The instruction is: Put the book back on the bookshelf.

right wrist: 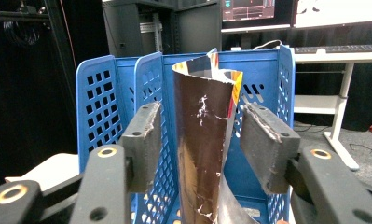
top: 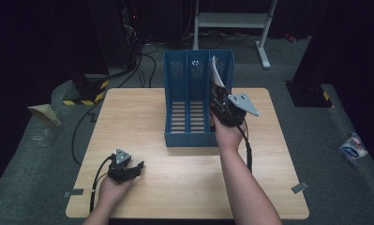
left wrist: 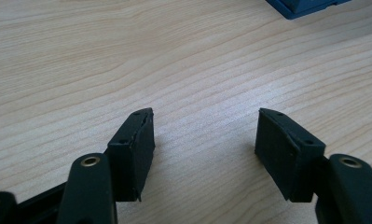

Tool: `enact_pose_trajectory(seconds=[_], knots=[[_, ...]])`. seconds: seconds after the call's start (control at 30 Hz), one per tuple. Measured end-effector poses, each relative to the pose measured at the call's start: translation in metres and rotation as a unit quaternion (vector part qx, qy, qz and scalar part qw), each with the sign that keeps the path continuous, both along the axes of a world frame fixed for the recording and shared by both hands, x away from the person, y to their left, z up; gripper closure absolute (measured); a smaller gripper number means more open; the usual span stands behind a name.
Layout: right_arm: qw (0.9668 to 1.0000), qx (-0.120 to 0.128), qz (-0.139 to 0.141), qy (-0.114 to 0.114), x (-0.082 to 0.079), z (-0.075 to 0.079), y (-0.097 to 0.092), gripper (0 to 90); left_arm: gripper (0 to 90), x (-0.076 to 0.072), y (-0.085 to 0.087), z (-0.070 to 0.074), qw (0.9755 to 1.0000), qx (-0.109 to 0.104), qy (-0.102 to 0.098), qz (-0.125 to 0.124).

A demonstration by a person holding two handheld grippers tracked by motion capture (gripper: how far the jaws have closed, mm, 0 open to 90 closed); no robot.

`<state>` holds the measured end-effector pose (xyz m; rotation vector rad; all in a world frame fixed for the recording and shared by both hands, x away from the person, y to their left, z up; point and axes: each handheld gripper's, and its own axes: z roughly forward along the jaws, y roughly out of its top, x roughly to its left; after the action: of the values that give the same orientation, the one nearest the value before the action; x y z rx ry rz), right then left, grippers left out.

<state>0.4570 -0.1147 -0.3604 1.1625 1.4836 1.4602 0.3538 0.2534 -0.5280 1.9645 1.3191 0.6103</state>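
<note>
A blue three-slot file rack (top: 175, 65) stands on the far middle of the wooden table (top: 138, 117). A glossy, curled booklet (top: 215, 72) stands upright in its right-hand slot. My right gripper (top: 220, 96) is at that slot. In the right gripper view the booklet (right wrist: 202, 154) rises between the jaws of the right gripper (right wrist: 200, 126), with a gap on each side, in front of the rack's perforated dividers (right wrist: 97, 102). My left gripper (top: 138, 168) rests low at the table's near left, open (left wrist: 204, 135) over bare wood with nothing between its pads.
The rack's front corner (left wrist: 305, 7) lies far ahead of the left gripper. Off the table are a white desk frame (top: 231, 21) at the back, a black-and-yellow striped base (top: 88, 91) at the left and a white packet (top: 353, 146) on the floor at the right.
</note>
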Motion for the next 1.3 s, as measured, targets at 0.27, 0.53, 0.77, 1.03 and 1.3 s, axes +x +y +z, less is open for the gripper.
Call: enact_pose_trajectory(seconds=[0.27, 0.53, 0.77, 1.03, 1.3], knots=[[0.9999, -0.008, 0.012, 0.003, -0.002, 0.003, -0.003, 42.1, 37.5, 0.0, 0.0, 0.0, 1.0, 0.0, 0.0, 0.0], [0.9996, -0.013, 0.022, 0.015, -0.003, 0.004, -0.008, 37.6, 37.5, 0.0, 0.0, 0.0, 1.0, 0.0, 0.0, -0.001], [0.9989, -0.023, 0.036, 0.021, -0.007, 0.003, -0.012, 33.8, 37.5, 0.0, 0.0, 0.0, 1.0, 0.001, -0.001, -0.001], [0.9981, -0.02, 0.054, 0.023, -0.017, 0.001, -0.019, 31.4, 37.4, 0.0, 0.0, 0.0, 1.0, 0.002, -0.001, -0.005], [0.9965, -0.035, 0.066, 0.039, -0.033, -0.009, -0.03, 24.2, 37.4, 0.001, -0.001, 0.0, 1.0, 0.001, -0.002, -0.007]])
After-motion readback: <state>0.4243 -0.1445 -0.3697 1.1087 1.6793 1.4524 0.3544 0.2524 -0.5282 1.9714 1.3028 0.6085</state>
